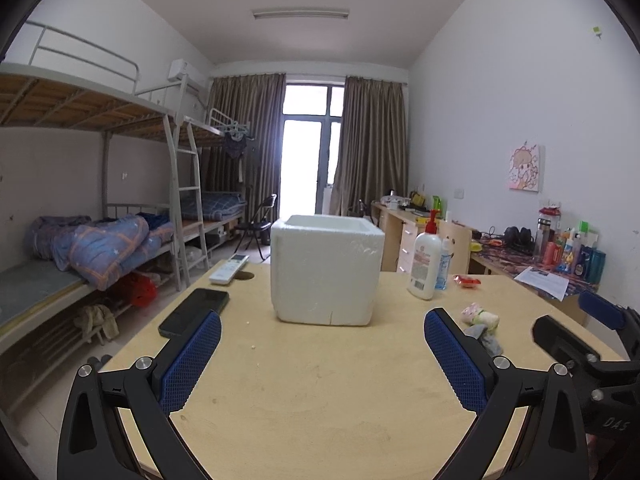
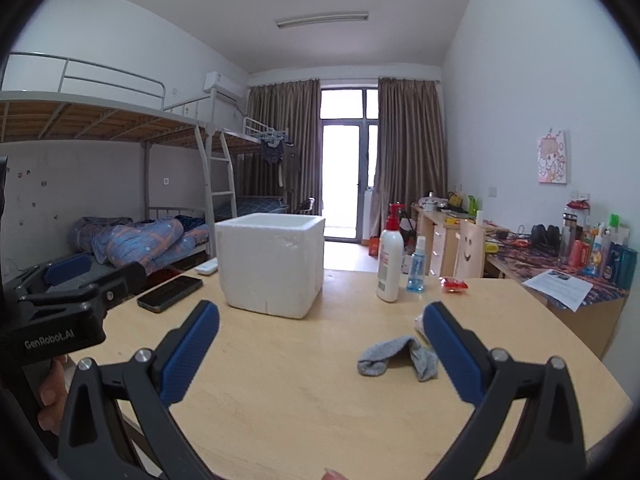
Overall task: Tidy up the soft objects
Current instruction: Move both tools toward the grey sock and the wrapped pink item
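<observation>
Currently at start of task, nothing grasped. Left gripper [image 1: 322,360]: jaws spread wide, empty, hovering over bare tabletop [image 1: 320,420], aimed at white foam box [image 1: 326,270]. Right gripper [image 2: 320,354]: jaws likewise spread wide, empty.

Grey sock [image 2: 396,356]: lying crumpled on table, just inside right gripper's right finger [image 2: 454,354], touching or nearly so; cannot tell contact for certain. Long axis roughly crosswise to gripper's forward line, folded into a low arch. Second soft item, pale and patterned [image 1: 480,316], just beyond the sock, mostly hidden behind the finger in right wrist view.

Foam box: open-topped, upright, ahead and left of sock, well apart from it. Presumed destination, judged from task wording only.

Judgement: right gripper clearly nearer; sock sits off-centre toward right jaw. Needs small shift rightward and down before closing. Left gripper poorly placed for this pick.

Phone [image 1: 194,312], lotion bottle [image 1: 426,262] clear of path.
</observation>
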